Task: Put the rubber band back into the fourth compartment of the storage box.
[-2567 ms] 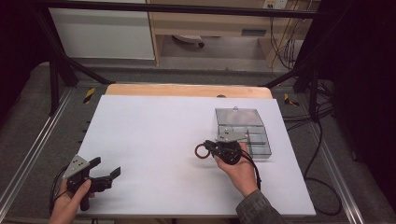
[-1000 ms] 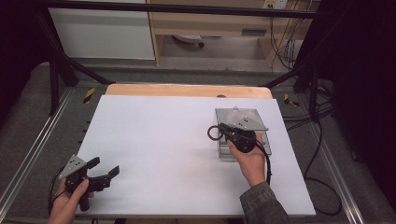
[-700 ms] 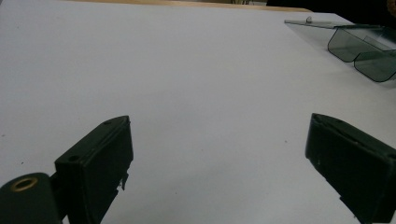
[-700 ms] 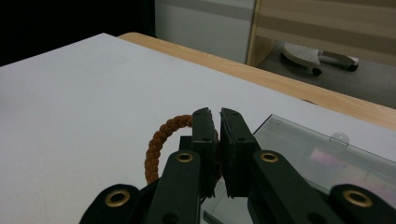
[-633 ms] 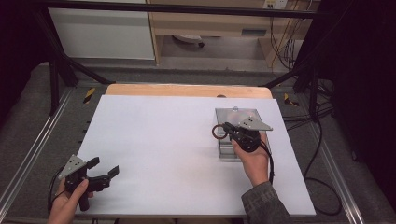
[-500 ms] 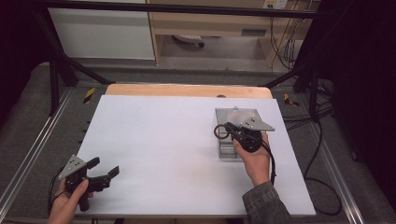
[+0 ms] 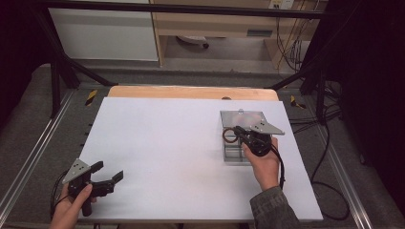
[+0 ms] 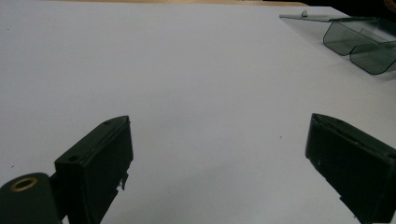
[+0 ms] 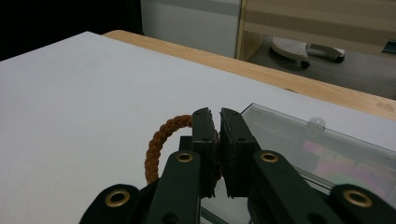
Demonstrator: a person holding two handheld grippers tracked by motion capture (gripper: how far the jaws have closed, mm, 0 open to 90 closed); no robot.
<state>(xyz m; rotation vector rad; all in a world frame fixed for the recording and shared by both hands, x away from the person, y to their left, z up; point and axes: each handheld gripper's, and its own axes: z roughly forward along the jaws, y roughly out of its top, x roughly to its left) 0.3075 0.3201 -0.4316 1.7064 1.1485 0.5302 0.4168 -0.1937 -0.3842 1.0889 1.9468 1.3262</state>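
The right gripper (image 7: 240, 135) has its jaws pinched tight on a brown braided cord loop (image 9: 161, 139), holding it just above the near left part of the clear plastic box (image 7: 243, 119) with its lid open, likely so the loop can be set into one of the compartments. The left gripper (image 7: 106, 177) rests low at the near left corner of the desk (image 7: 162, 143), jaws spread wide and empty, well apart from the box and seemingly just waiting.

The left gripper (image 8: 219, 163), jaws wide apart, hovers over the white table (image 8: 187, 70); a clear box (image 8: 355, 37) sits far right.
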